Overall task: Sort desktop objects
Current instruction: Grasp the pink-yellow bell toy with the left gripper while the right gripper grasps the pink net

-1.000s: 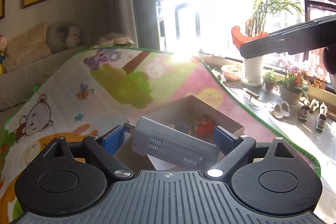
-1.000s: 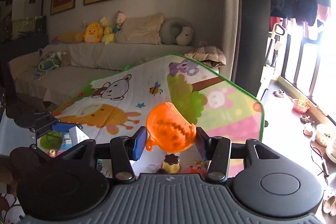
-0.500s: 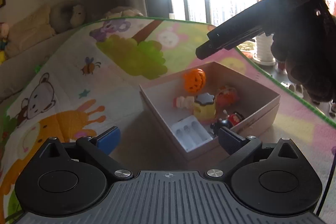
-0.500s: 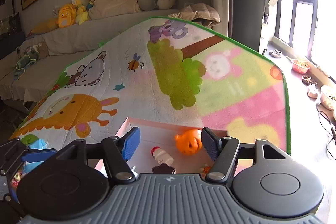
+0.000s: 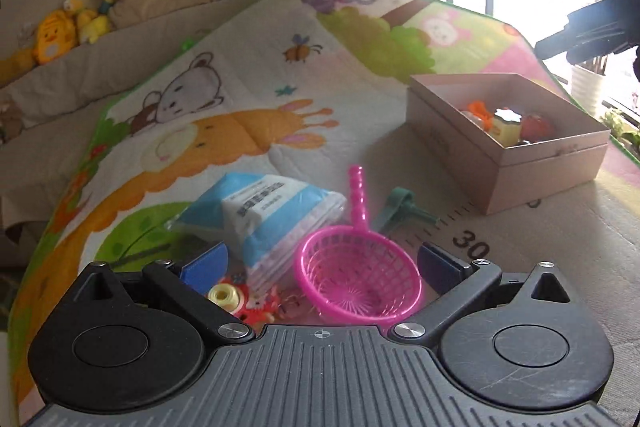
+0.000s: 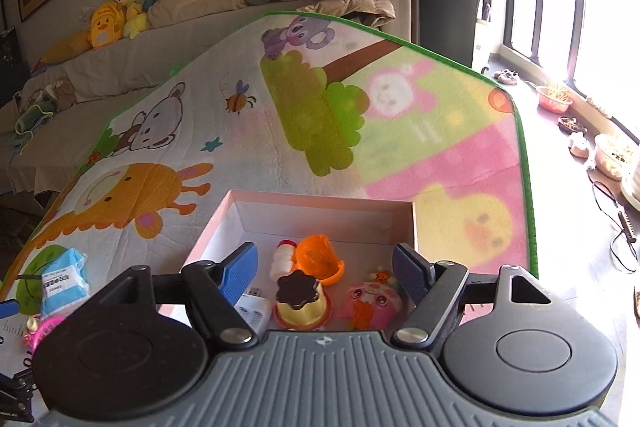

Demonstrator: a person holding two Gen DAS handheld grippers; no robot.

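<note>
My left gripper [image 5: 320, 261] is open and empty, low over a pink toy strainer [image 5: 358, 277], a blue-and-white packet [image 5: 264, 215], a red toy [image 5: 244, 301] and a green clip [image 5: 404, 209]. A pink box [image 5: 548, 167] stands to the right. My right gripper [image 6: 324, 267] is open and empty above that box [image 6: 316, 199], which holds an orange pumpkin cup [image 6: 318, 257], a small white bottle [image 6: 282, 259], a pudding toy [image 6: 300, 303], a pink toy [image 6: 370, 303] and a white charger [image 6: 254, 309].
Everything lies on a cartoon play mat [image 6: 304, 115] over a table. A sofa with plush toys [image 6: 108, 21] is behind. Bowls and cables lie on the floor [image 6: 592, 155] to the right by a bright window.
Both grippers let go of their loads: the grey charger and the orange cup now lie in the box. My left gripper swung left to the loose items. My right gripper dropped closer to the box.
</note>
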